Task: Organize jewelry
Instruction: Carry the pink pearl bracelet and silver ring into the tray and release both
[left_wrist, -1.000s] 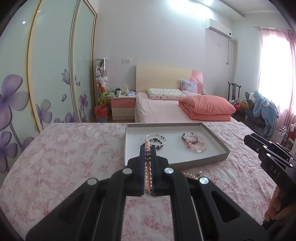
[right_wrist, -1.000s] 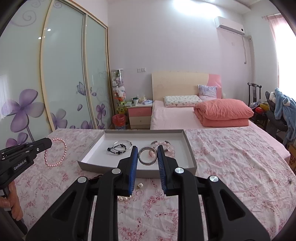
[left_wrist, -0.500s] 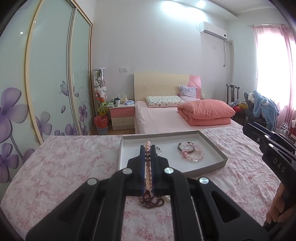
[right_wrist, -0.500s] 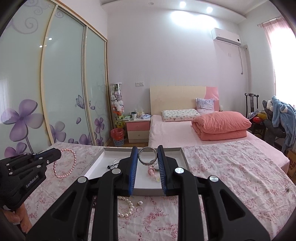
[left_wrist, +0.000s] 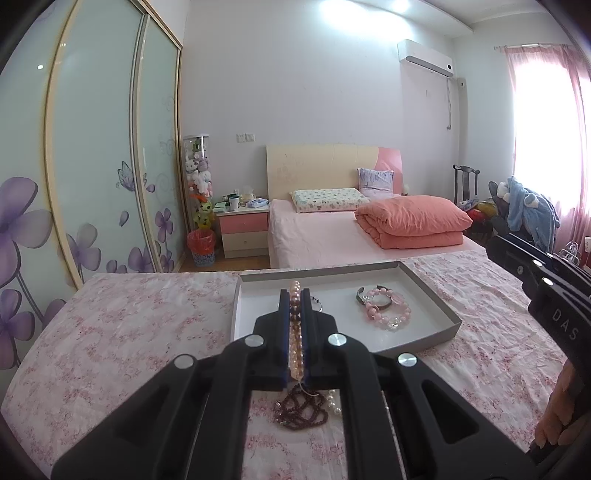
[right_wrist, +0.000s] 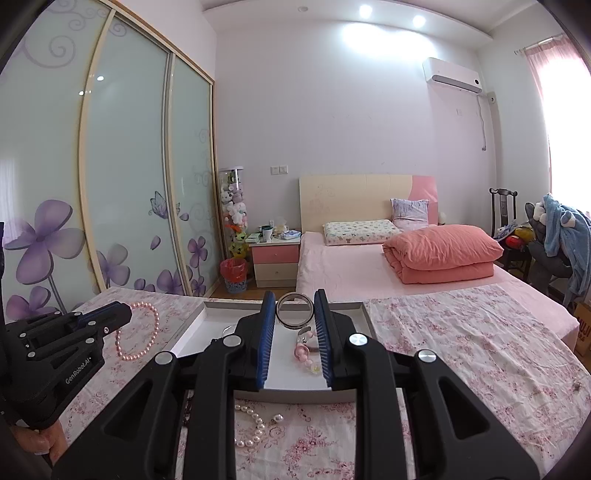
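Tray (left_wrist: 424, 291) holds pink bead bracelets (left_wrist: 388, 314); left tool (left_wrist: 295, 299) clenches a pink pearl bracelet (right_wrist: 138, 332), right tool (right_wrist: 294, 314) grasps a silver bangle (right_wrist: 293, 310).

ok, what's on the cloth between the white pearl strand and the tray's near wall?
Nothing: bare floral cloth between the white pearl strand and tray wall, right wrist view.

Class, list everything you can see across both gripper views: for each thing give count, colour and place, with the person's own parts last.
Tray: one, grey-white, on floral cloth.
Beaded bracelets: pink, clear, in tray.
Dark bead necklace: one, maroon, on cloth before tray.
White pearl strand: one, on cloth before tray.
Pink pearl bracelet: one, in left hand-held gripper.
Metal bangle: one, silver, in right hand-held gripper.
Bed: one, pink, behind.
Quilt: one, coral, folded on bed.
Hands: two, at the handles.
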